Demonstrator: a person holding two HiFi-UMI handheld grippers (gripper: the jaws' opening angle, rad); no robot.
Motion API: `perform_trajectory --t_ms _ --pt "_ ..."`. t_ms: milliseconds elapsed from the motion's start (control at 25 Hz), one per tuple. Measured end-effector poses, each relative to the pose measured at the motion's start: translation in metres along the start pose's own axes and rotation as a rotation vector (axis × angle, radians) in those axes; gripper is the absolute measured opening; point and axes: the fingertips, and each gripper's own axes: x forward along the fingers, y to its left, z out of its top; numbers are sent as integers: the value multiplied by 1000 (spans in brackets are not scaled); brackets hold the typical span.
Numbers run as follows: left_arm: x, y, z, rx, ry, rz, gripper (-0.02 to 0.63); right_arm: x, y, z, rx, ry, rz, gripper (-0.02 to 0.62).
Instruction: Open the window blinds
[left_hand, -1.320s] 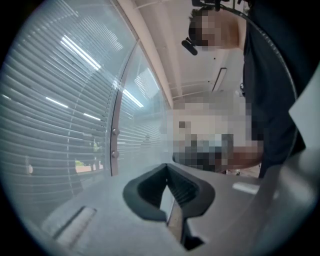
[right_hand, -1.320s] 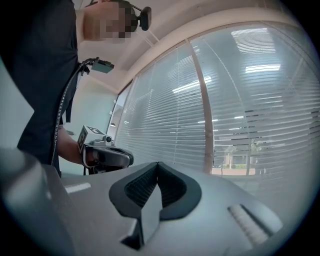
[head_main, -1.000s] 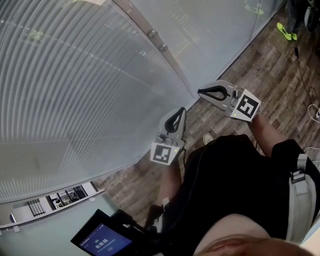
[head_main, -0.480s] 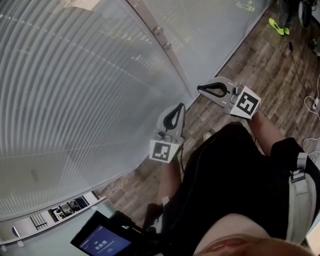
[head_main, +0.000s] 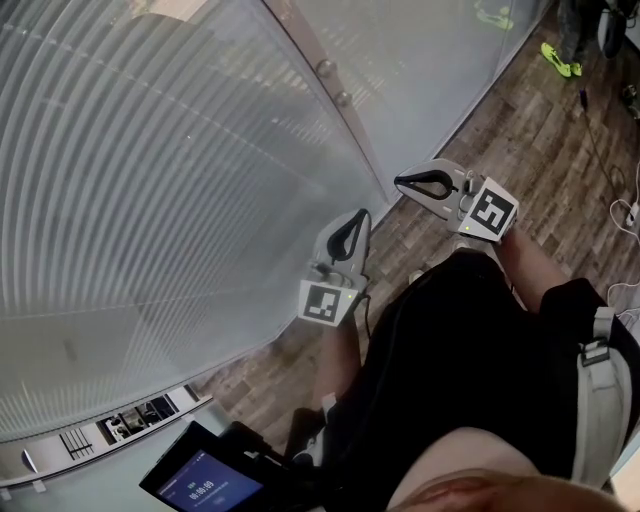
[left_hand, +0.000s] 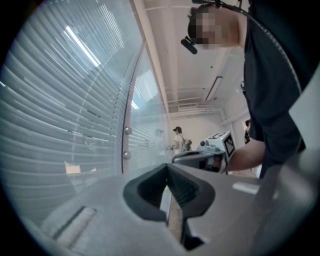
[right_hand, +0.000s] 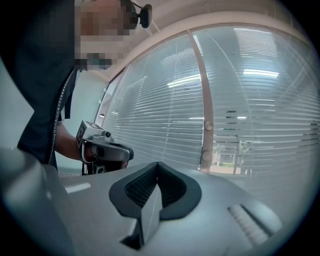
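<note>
The window blinds (head_main: 150, 170) hang with their slats shut behind a glass wall that fills the left of the head view. My left gripper (head_main: 352, 222) is shut and empty, pointing level at the glass near the joint between panes. My right gripper (head_main: 400, 183) is also shut and empty, a little further right, its tips close to the glass. The left gripper view shows its closed jaws (left_hand: 167, 167), the blinds (left_hand: 60, 110) and the right gripper (left_hand: 200, 156) beyond. The right gripper view shows its closed jaws (right_hand: 158, 165), the blinds (right_hand: 165, 110) and the left gripper (right_hand: 106, 150). No cord or wand shows.
A vertical post (right_hand: 206, 100) with round metal fittings (head_main: 327, 68) joins the glass panes. Wood flooring (head_main: 560, 150) runs on the right, with cables (head_main: 612, 190). A tablet (head_main: 205, 487) sits at the bottom left. A person (left_hand: 177, 140) stands far down the corridor.
Both grippers have drifted slightly along the glass wall and stayed shut. The blinds look the same.
</note>
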Motion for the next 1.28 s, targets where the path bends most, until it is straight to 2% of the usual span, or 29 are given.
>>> perform_trajectory --t_ms 160,240,320,600,800,960,1080,1280 --pt "-1 -2 0 5 0 -1 3 2 -19 8 -18 -3 -45 8" --pt "-2 -5 -1 0 0 -2 3 5 -29 16 -69 9 -60 12" --pt "-5 -8 -4 -13 3 -1 3 9 -37 25 -134 22 -69 53" --pt "-14 -13 -6 -32 -1 -4 3 30 -76 44 -517 188 -149 169" --pt "-24 -12 -6 -33 -6 11 3 54 -103 56 -781 342 -187 217" --pt "-33 -12 -6 -30 -12 31 3 76 -122 70 -933 400 -207 232" --pt "-41 -15 -7 -29 -10 49 3 88 -130 75 -994 435 -233 232" --pt "-53 -14 -3 -35 -22 73 3 104 -138 79 -1036 473 -258 221"
